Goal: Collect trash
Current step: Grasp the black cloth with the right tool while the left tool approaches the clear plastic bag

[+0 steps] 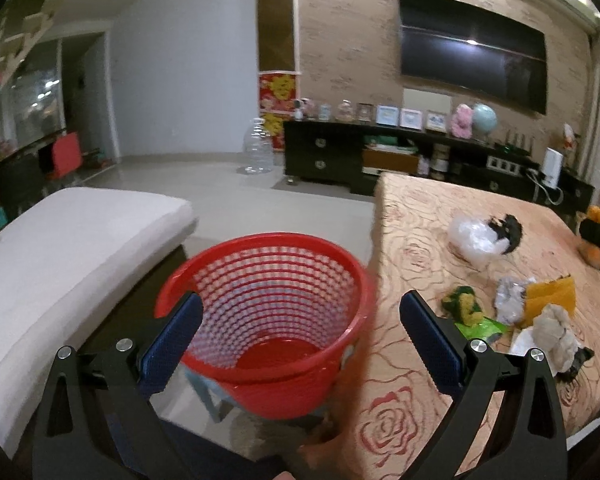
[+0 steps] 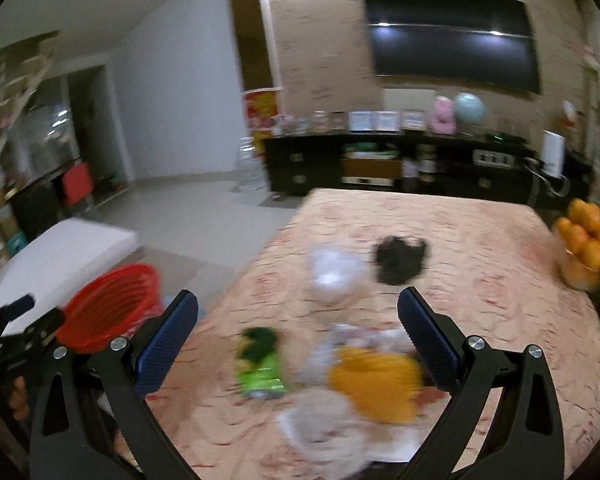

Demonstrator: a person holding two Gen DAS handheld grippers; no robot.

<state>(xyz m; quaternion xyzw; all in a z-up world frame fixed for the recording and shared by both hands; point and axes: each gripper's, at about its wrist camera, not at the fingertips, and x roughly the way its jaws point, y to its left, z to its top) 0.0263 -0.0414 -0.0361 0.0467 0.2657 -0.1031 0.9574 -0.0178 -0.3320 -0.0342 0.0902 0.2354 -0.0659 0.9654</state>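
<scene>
A red mesh basket (image 1: 266, 320) stands on a small stool beside the table, empty inside. My left gripper (image 1: 300, 328) hangs open just above its rim. Trash lies on the rose-patterned tablecloth (image 1: 420, 216): a clear plastic bag (image 1: 472, 236), a black scrap (image 1: 508, 230), a green wrapper (image 1: 466, 308), crumpled foil (image 1: 508, 300), an orange wrapper (image 1: 550, 292) and crumpled paper (image 1: 552, 332). The right wrist view is blurred. My right gripper (image 2: 298, 332) is open above the green wrapper (image 2: 260, 364), orange wrapper (image 2: 376, 380) and paper (image 2: 324, 420). The red basket (image 2: 108, 308) shows at far left.
A white cushioned bench (image 1: 72, 256) lies left of the basket. Oranges (image 2: 592, 232) sit at the table's right edge. A dark TV cabinet (image 1: 380, 156) with frames and a large empty water bottle (image 1: 258, 146) stand along the far wall.
</scene>
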